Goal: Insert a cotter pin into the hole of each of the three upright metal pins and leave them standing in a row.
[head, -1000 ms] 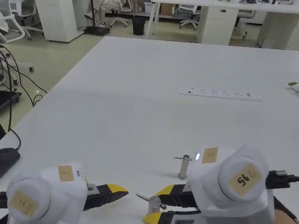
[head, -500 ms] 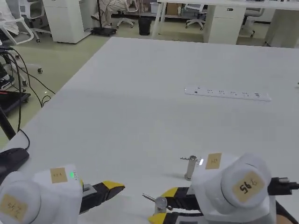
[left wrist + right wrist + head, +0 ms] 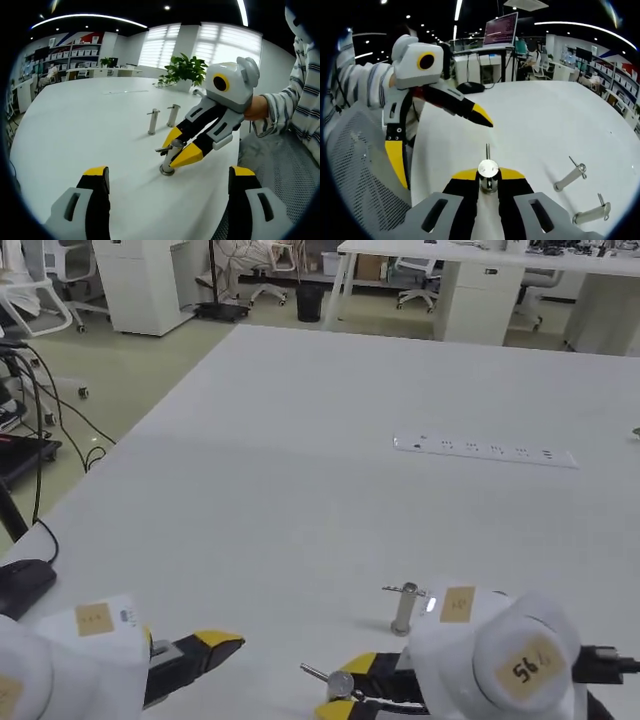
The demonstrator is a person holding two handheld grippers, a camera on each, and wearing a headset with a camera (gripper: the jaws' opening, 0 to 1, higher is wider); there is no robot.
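I am clamping my right gripper [image 3: 488, 176] shut on the 3rd metal pin [image 3: 170, 159], standing on the table with its cotter pin [image 3: 487, 150] through; my left gripper [image 3: 168, 179] is hanging wide open, empty. I am planning a slow, straight release, keeping it upright near the other 2 pins [image 3: 153, 121].

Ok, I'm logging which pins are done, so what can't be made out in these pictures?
- Head view: one of the two standing metal pins, hidden behind the right gripper.
- Head view: base of the held metal pin, hidden by the jaws and bottom edge.
- Right gripper view: that pin's hole, hidden under its cap and the jaws.
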